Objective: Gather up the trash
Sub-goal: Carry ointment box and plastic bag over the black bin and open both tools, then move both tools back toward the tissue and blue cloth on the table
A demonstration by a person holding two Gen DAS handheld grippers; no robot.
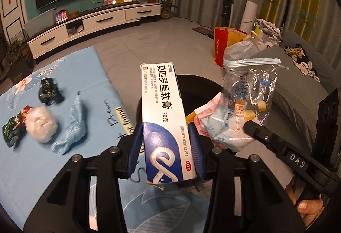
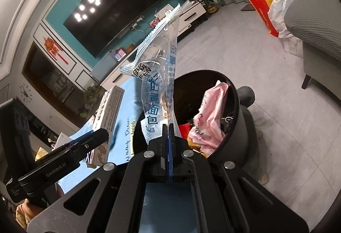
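The left gripper (image 1: 165, 145) is clamped on a white-and-blue box (image 1: 164, 117), its blue pads against the box's long sides, so the long axis runs up the frame along the fingers and the far end overhangs the black bin (image 1: 191, 86) just behind it. The right gripper (image 2: 168, 129) is pinched fully together on the lower edge of a clear bag (image 2: 158, 75), which stands up from the jaws at frame centre, with the bin (image 2: 232, 92) just right of it and already holding pink wrapping (image 2: 210, 117). Both loads sit at the bin's rim; the bag looks slightly nearer the opening. On the blue cloth (image 1: 64, 164) at lower left wait a tissue ball (image 1: 43, 125), a blue rag (image 1: 72, 126) and dark wrappers (image 1: 50, 92).
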